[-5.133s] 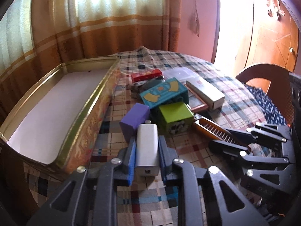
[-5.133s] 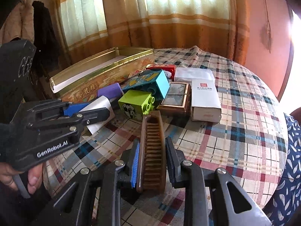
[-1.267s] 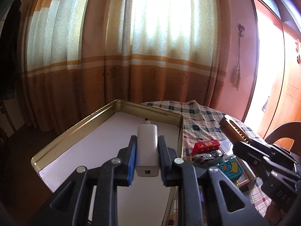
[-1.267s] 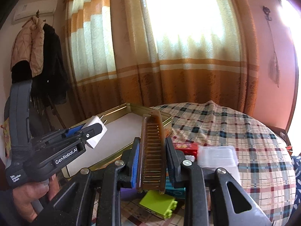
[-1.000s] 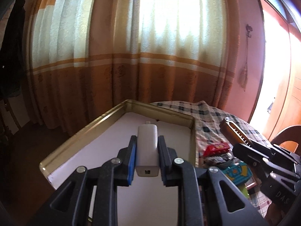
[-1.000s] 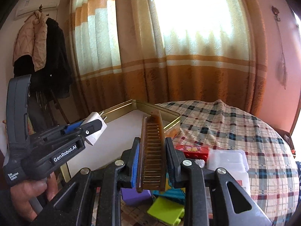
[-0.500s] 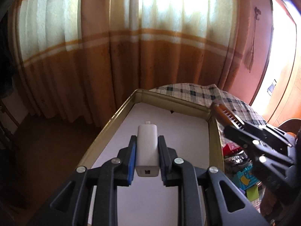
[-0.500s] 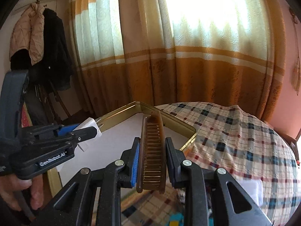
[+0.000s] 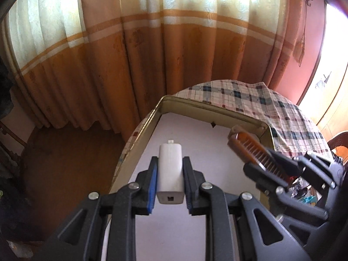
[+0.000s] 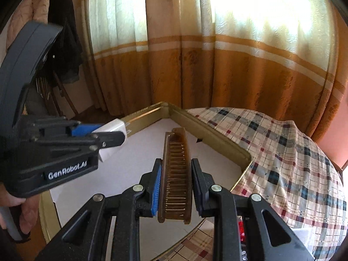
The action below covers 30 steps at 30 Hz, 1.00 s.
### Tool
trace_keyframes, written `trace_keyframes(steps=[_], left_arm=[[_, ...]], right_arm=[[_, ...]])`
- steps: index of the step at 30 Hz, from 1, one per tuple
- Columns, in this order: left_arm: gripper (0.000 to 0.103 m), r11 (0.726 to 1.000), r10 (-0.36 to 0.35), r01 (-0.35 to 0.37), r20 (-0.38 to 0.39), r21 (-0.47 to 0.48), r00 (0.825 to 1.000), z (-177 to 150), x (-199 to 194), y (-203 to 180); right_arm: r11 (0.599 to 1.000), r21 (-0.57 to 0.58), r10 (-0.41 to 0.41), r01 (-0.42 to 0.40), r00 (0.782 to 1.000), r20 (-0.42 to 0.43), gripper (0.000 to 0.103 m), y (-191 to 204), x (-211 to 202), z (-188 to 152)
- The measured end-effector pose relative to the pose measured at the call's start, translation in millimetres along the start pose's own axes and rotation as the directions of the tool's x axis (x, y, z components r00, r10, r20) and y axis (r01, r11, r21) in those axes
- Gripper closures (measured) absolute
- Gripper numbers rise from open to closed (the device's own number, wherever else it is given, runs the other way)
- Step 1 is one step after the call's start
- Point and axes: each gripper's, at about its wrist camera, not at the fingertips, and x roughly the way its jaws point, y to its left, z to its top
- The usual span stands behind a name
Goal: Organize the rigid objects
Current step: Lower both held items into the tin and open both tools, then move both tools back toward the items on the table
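My left gripper (image 9: 170,171) is shut on a white charger block (image 9: 170,171) and holds it above the white floor of the long gold tin tray (image 9: 208,111). My right gripper (image 10: 176,174) is shut on a brown comb (image 10: 176,169) and holds it above the same tray (image 10: 208,137), to the right of the left gripper. In the left wrist view the comb (image 9: 250,146) and right gripper show at the right. In the right wrist view the charger (image 10: 113,130) and left gripper show at the left.
The tray lies on a round table with a plaid cloth (image 10: 282,152). Orange and cream curtains (image 9: 174,43) hang behind. A red object (image 10: 241,228) and other items peek below the right gripper. A chair (image 9: 339,141) stands at the far right.
Both grippers have lifted their objects off the table and moved left over the tray, and have come lower and closer to its floor. Both grips are unchanged.
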Motion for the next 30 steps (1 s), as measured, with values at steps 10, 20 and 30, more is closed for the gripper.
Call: trace_keyframes(steps=[10, 20, 30], left_arm=[[0.083, 1.0, 0.02, -0.019, -0.05, 0.018, 0.999, 5.9, 16.9, -6.2], [0.069, 0.995, 0.094, -0.094, -0.031, 0.024, 0.995, 11.1, 18.2, -3.9], [0.034, 0.998, 0.058, -0.052, 0.149, -0.041, 0.987, -22.1, -48.7, -7.6]], right_arm=[[1.0, 0.003, -0.007, 0.007, 0.999, -0.041, 0.075, -4.1, 10.0, -2.8], [1.0, 0.001, 0.012, -0.012, 0.999, -0.038, 0.073, -2.1, 10.5, -1.7], [0.999, 0.028, 0.041, -0.042, 0.998, 0.042, 0.05, -15.0, -48.6, -26.8]])
